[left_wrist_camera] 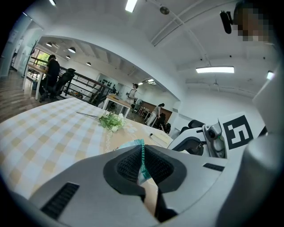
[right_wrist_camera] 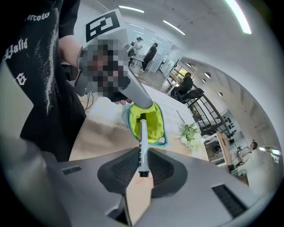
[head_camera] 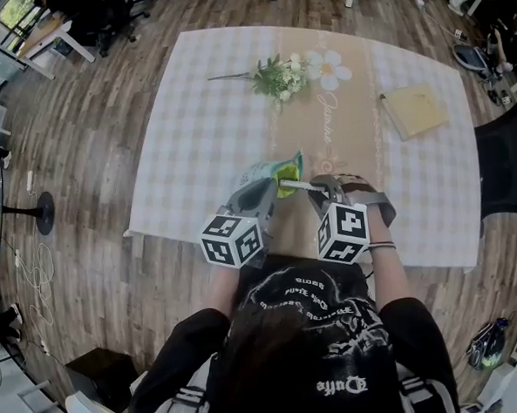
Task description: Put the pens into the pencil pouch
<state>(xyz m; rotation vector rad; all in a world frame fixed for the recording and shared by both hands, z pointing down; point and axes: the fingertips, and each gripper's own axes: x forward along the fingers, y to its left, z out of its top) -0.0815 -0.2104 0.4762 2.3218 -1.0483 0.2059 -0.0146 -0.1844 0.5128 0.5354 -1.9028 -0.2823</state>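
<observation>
Pen sits clamped in right gripper fingers, tip at the mouth of the pencil pouch, whose rim left gripper fingers pinch over the near bench: line up with the opening, push deep, then release.

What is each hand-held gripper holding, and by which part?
The left hand-held gripper pinches the pencil pouch by its teal zipper edge. The right hand-held gripper grips a white pen near its black-tipped end, the other end at the pouch's opening.
</observation>
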